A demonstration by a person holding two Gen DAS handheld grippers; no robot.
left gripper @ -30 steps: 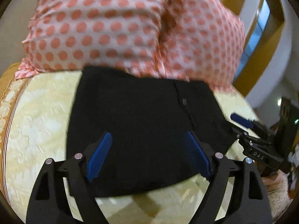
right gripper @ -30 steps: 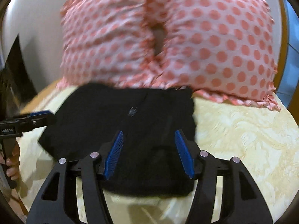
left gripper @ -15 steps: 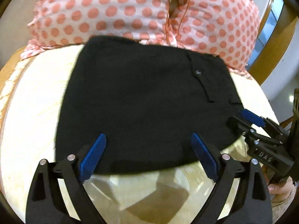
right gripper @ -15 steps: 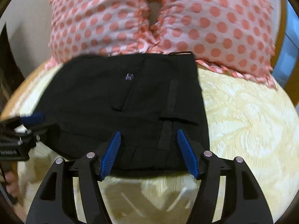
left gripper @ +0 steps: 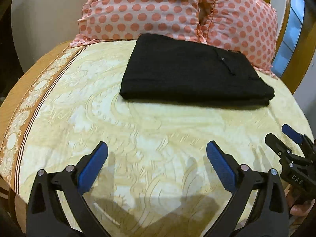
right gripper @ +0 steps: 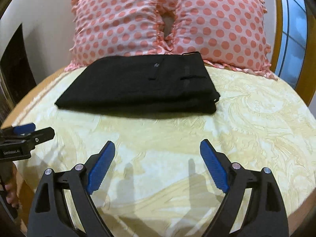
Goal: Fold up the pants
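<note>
So here's my view from both wrist cams. The black pants (left gripper: 189, 71) are folded into a flat rectangle on the bed (left gripper: 83, 106), up at the far edge, with the back edge touching the two pink polka-dot pillows (left gripper: 142, 9) that lean against the wall. On the right cam I can make out a button and a pocket seam on the top layer, and the stacked folded layers show along the near right corner.

My left hand-held gripper (left gripper: 157, 166) is over bare yellow bedspread, well short of the pants, jaws spread wide and opening, nothing between the blue pads (left gripper: 92, 167). Same deal for my right hand-held gripper (right gripper: 158, 164): jaws apart and opening, only patterned cover between them, not touching the pants.

Each cam catches the other tool at its edge: the right one pokes in low on the right of the left view, the left one sits at the left edge of the right view, with some fingers (right gripper: 9, 193) wrapped on its handle below. Both sit near the front edge of the bed.
</note>
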